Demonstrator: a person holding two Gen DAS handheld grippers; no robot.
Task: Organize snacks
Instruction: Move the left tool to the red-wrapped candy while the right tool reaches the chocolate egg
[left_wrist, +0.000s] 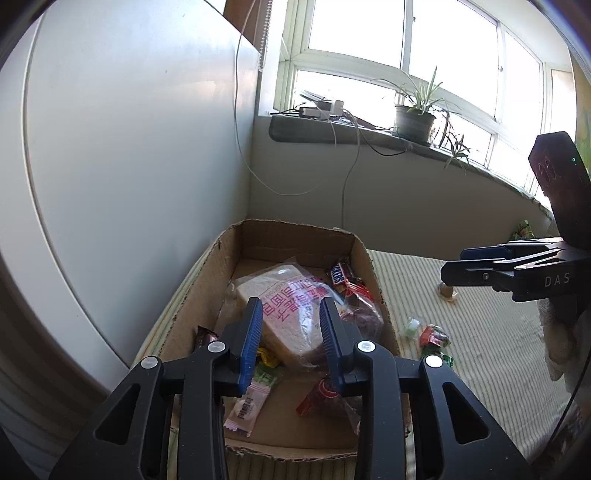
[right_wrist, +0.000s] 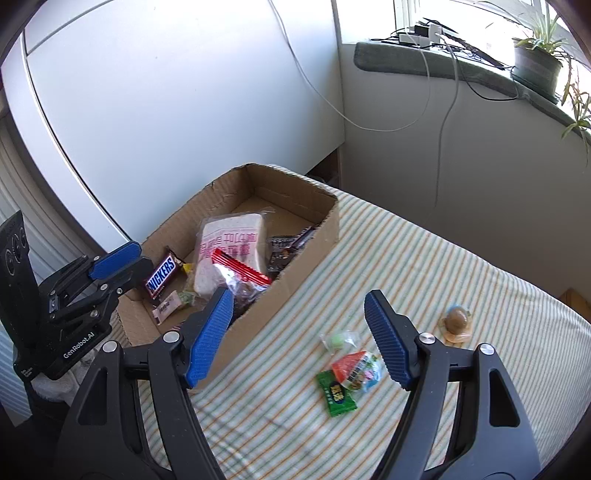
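A cardboard box (left_wrist: 364, 254) (right_wrist: 325, 225) on the striped cloth holds a bagged bread loaf (left_wrist: 284, 314) (right_wrist: 231, 243), a Snickers bar (right_wrist: 160, 277) (left_wrist: 338, 273) and several small snack packets. My left gripper (left_wrist: 291, 310) hovers open and empty above the box, over the loaf. My right gripper (right_wrist: 299, 299) is open and empty above the cloth beside the box. Loose on the cloth lie a green candy (right_wrist: 338, 397), a red and blue packet (right_wrist: 356, 369), a pale green sweet (right_wrist: 338, 339) and a brown round sweet (right_wrist: 456, 321).
A white cabinet (right_wrist: 166, 92) stands behind the box. A windowsill (left_wrist: 332, 129) with a potted plant (left_wrist: 413, 122) and cables runs along the back wall. The striped cloth (right_wrist: 424, 258) stretches to the right of the box.
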